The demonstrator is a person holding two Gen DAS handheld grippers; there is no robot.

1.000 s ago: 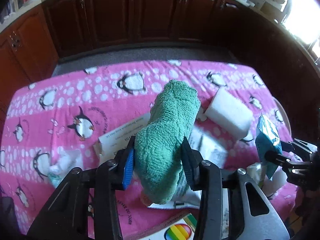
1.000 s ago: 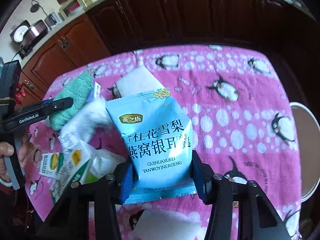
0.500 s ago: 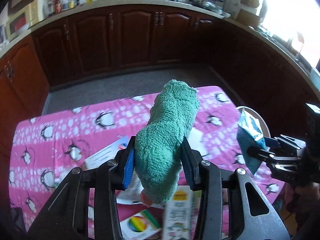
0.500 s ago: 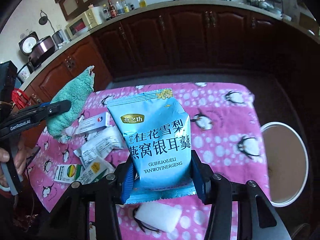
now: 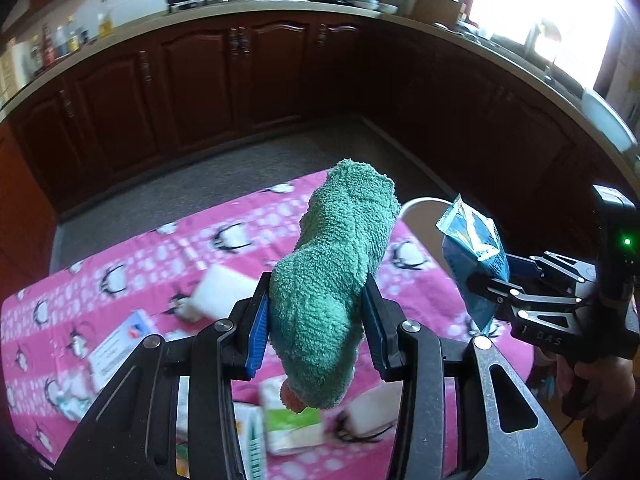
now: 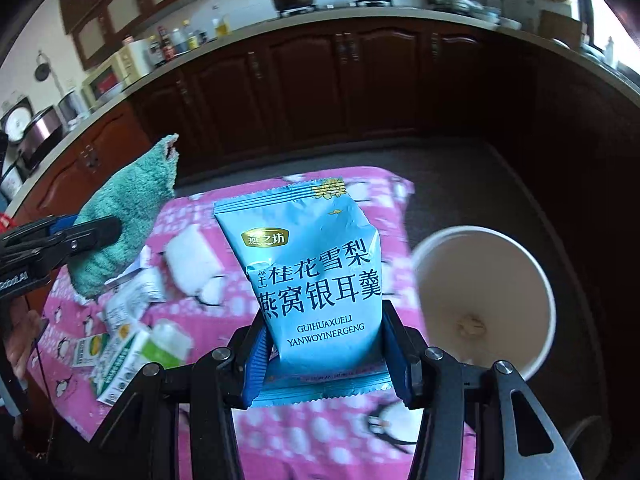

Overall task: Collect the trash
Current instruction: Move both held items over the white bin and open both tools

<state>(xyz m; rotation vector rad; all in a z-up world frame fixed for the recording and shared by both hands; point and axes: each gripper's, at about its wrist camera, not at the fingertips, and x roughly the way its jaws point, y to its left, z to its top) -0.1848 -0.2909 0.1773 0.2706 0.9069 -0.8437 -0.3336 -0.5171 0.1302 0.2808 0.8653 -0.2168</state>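
My left gripper [image 5: 316,316] is shut on a green terry cloth [image 5: 340,264] and holds it high above the pink penguin tablecloth [image 5: 132,280]. The cloth also shows in the right wrist view [image 6: 124,216]. My right gripper [image 6: 326,344] is shut on a blue snack packet [image 6: 312,276], held upright above the table's right part; the packet shows in the left wrist view [image 5: 472,260] too. A white bin [image 6: 484,296] stands on the floor right of the table, with a bit of trash at its bottom.
On the table lie white sponges [image 6: 192,264], paper wrappers [image 6: 136,300], small green-and-white cartons [image 6: 160,348] and a leaflet [image 5: 120,344]. Dark wood cabinets [image 5: 240,80] ring the room. Grey floor [image 5: 240,160] lies beyond the table.
Both grippers have risen and swung right with their loads. The table looks lower and the white bin has come closer in the right wrist view.
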